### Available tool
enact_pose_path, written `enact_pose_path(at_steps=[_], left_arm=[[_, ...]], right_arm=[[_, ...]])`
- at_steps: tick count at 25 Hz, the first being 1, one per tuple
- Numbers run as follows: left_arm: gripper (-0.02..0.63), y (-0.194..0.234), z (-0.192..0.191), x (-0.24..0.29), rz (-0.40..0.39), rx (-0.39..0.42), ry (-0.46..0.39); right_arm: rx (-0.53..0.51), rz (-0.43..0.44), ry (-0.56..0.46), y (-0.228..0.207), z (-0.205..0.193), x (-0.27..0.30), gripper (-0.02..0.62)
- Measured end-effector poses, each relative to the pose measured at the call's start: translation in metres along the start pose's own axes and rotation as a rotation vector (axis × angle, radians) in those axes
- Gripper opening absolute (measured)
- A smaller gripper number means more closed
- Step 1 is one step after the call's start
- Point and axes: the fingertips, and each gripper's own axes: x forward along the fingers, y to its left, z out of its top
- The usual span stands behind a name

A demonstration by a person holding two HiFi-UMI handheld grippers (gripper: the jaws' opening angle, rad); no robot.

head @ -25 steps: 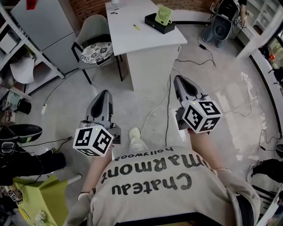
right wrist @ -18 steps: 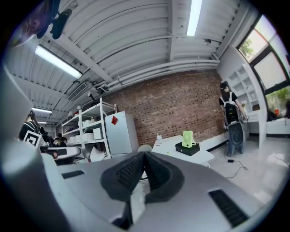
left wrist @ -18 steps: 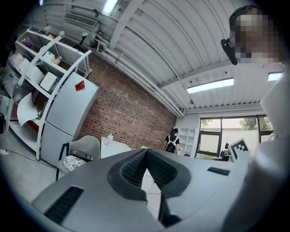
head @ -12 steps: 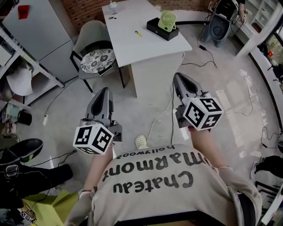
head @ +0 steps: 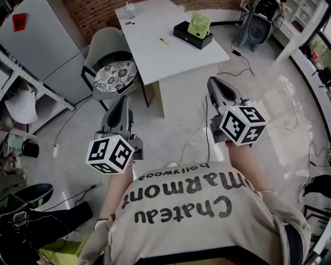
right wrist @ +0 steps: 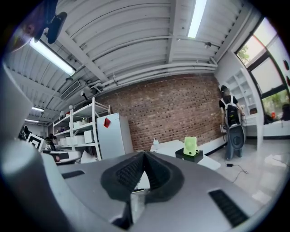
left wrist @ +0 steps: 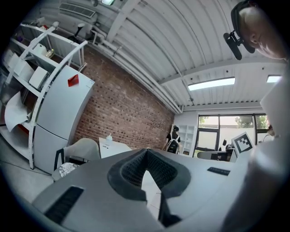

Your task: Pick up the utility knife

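Note:
A small yellow-green utility knife (head: 164, 41) lies on the white table (head: 155, 59) far ahead in the head view. Both grippers are held level over the floor, well short of the table. My left gripper (head: 122, 98) points towards the chair and the table's near left corner, jaws together with nothing between them. My right gripper (head: 213, 81) points at the table's near right side, also shut and empty. In the right gripper view the gripper (right wrist: 144, 154) faces the table (right wrist: 170, 146); the knife cannot be made out there. The left gripper (left wrist: 146, 150) faces the brick wall.
A green fan (head: 199, 23) stands on a black box at the table's right end, a small bottle (head: 129, 9) at its far end. A grey chair (head: 108, 44) with a patterned cushion (head: 115, 76) sits left of the table. Cables (head: 199, 129) trail over the floor. Shelving (head: 31, 93) lines the left.
The person has walked towards the table, carrying both grippers forward with them. Both jaws have stayed together and empty.

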Motion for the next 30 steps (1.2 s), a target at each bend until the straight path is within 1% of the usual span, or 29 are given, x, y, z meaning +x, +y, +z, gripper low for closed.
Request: enact_pose_path(at_steps=[5, 10, 15, 18, 21, 24, 27, 30], left_arm=[[0.000, 0.021, 0.002, 0.019, -0.018, -0.017, -0.001], [0.000, 0.035, -0.009, 0.033, -0.041, -0.032, 0.007], [0.000, 0.042, -0.022, 0.046, -0.045, -0.053, 0.014], [0.000, 0.050, -0.022, 0.056, -0.046, -0.046, 0.013], [0.000, 0.064, -0.020, 0.069, -0.030, -0.051, 0.002], [0.000, 0.078, -0.020, 0.088, 0.004, -0.057, -0.003], [0.000, 0.088, -0.018, 0.112, 0.023, -0.052, -0.006], [0.000, 0.099, -0.011, 0.139, 0.046, -0.065, -0.034]], right_arm=[[0.020, -0.019, 0.017, -0.002, -0.009, 0.023, 0.003], [0.036, -0.021, 0.049, 0.000, -0.025, 0.045, 0.003], [0.074, 0.002, 0.068, -0.006, -0.035, 0.062, 0.003], [0.085, 0.023, 0.066, -0.007, -0.036, 0.081, 0.003], [0.078, 0.043, 0.069, -0.009, -0.038, 0.105, 0.003], [0.069, 0.073, 0.079, -0.015, -0.038, 0.133, 0.003], [0.071, 0.095, 0.091, -0.028, -0.036, 0.163, 0.003], [0.079, 0.119, 0.107, -0.043, -0.033, 0.200, 0.003]])
